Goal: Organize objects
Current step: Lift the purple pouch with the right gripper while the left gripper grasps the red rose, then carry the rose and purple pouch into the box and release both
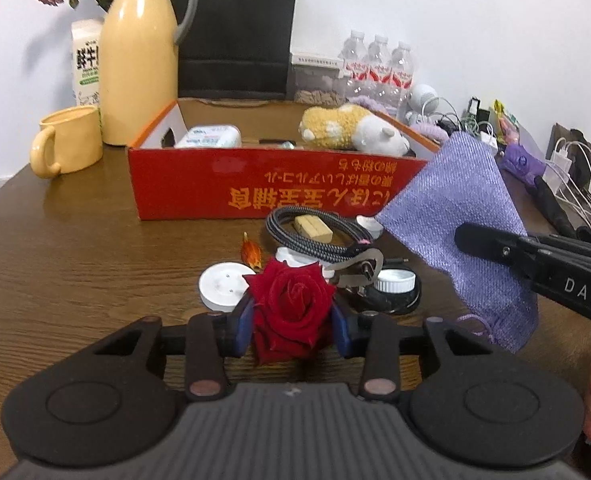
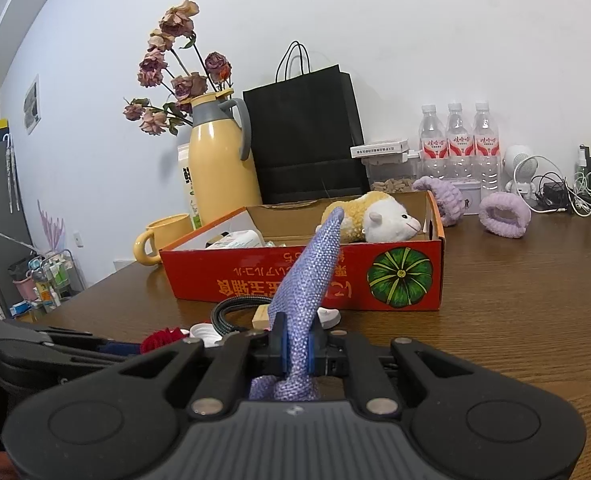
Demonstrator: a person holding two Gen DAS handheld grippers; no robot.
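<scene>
A red rose sits between the blue pads of my left gripper, which press on its petals just above the wooden table. My right gripper is shut on a purple woven pouch that stands up from its jaws. In the left wrist view the pouch hangs at the right, in front of the corner of the red cardboard box. The box is open-topped and holds a yellow-and-white plush toy and a white packet.
Just beyond the rose lie a coiled black cable, a white disc, a white bottle cap and a metal clip. A yellow mug, a yellow thermos, a black paper bag and water bottles line the back.
</scene>
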